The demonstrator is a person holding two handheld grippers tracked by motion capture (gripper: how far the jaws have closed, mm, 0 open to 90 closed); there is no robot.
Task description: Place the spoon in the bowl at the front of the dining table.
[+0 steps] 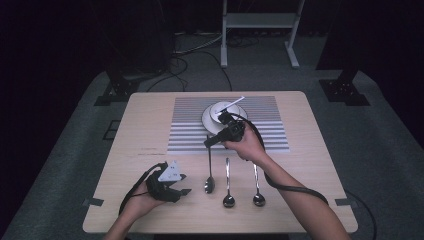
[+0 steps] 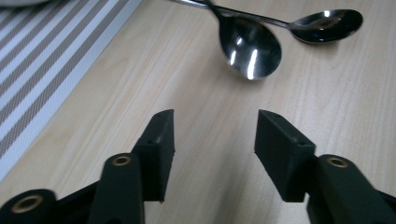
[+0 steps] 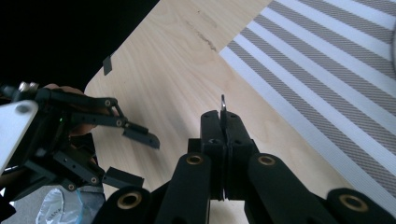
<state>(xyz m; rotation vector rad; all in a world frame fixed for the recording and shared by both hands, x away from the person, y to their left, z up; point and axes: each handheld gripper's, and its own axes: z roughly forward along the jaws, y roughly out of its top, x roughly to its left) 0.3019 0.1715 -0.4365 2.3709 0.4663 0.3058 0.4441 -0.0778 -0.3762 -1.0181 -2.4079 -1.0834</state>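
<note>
Right gripper (image 1: pixel 212 141) clenched on thin spoon handle (image 3: pixel 223 106) just short of plate (image 1: pixel 212 120), left gripper (image 1: pixel 183 184) released beside spoon row (image 1: pixel 229 200); risk of slip, pinch only at handle tip.

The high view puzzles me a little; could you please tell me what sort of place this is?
Probably a recording studio or lab: a lone wooden table on grey carpet, dark surroundings, loose cables on the floor.

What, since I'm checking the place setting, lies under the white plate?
The plate rests on the striped mat, which lies on the wooden table. Whatever sits directly beneath the plate is covered, and the right gripper hides part of its near rim.
</note>
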